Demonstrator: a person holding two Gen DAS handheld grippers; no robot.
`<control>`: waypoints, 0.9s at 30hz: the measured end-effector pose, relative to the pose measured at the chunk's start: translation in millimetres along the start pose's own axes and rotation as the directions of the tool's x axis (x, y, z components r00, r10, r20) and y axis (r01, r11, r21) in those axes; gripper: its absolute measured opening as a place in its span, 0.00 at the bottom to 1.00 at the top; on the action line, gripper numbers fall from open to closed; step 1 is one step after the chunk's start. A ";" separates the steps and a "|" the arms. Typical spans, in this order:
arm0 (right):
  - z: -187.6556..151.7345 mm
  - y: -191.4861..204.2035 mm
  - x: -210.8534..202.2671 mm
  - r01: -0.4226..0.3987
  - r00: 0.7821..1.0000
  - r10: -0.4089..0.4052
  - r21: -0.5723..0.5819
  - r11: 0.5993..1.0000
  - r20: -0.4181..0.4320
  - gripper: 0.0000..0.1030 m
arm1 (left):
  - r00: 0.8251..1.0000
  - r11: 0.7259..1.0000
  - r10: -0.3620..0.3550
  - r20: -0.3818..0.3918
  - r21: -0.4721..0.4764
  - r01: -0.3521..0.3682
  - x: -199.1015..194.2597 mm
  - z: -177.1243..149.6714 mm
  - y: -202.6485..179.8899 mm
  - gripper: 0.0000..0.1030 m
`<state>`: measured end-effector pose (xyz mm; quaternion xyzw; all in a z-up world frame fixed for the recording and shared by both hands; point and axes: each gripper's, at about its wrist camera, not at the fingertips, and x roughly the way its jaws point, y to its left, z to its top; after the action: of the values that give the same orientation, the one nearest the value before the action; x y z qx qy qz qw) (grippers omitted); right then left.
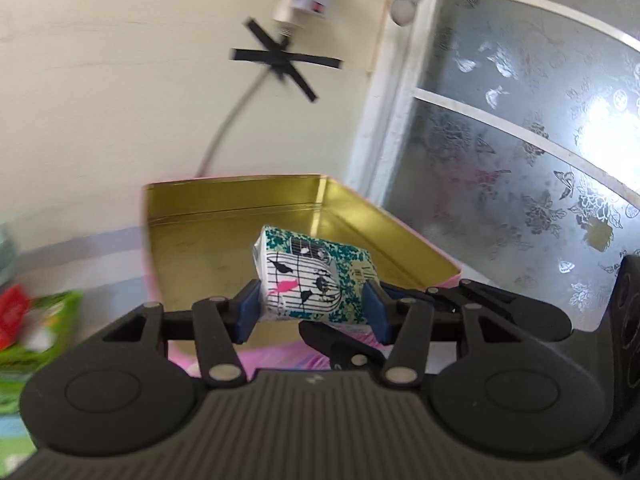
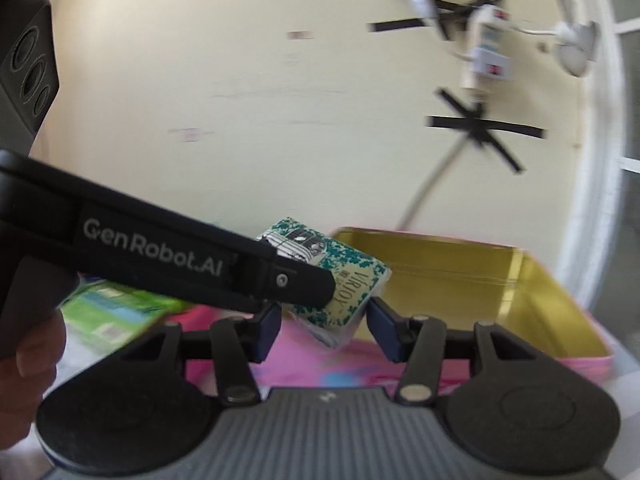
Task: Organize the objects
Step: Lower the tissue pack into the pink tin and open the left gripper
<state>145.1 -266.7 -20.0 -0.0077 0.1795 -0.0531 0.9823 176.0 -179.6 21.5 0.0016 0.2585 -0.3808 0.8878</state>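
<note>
A tissue pack (image 1: 312, 276) printed with teal leaves and a birdcage hangs tilted in the air in front of an open pink tin (image 1: 224, 200) with a gold inside. My left gripper (image 1: 313, 308) is shut on it, blue pads pressed on both ends. In the right wrist view the left gripper's finger (image 2: 296, 280) lies across the tissue pack (image 2: 344, 280). My right gripper (image 2: 326, 328) is closed around the pack's lower corner, its right pad against the edge. Its left pad's contact is partly hidden. One right finger (image 1: 332, 340) shows under the pack.
The tin (image 2: 440, 256) stands against a cream wall beside a frosted window (image 1: 520, 160). A green packet (image 2: 112, 312) lies to the left on the table. A pink printed surface (image 2: 304, 372) lies below the grippers. A cable (image 1: 224, 128) is taped to the wall.
</note>
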 end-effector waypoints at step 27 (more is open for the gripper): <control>-35.9 -50.5 4.6 0.039 0.982 -0.025 -0.069 0.997 0.188 0.81 | 0.987 0.986 0.160 0.034 -0.062 -0.157 -72.0 -43.2 30.8 0.80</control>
<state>131.5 -317.3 -53.5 -0.0509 0.0882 -0.0616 0.9929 135.6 -100.5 11.2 -0.0114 0.2514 -0.3010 0.9198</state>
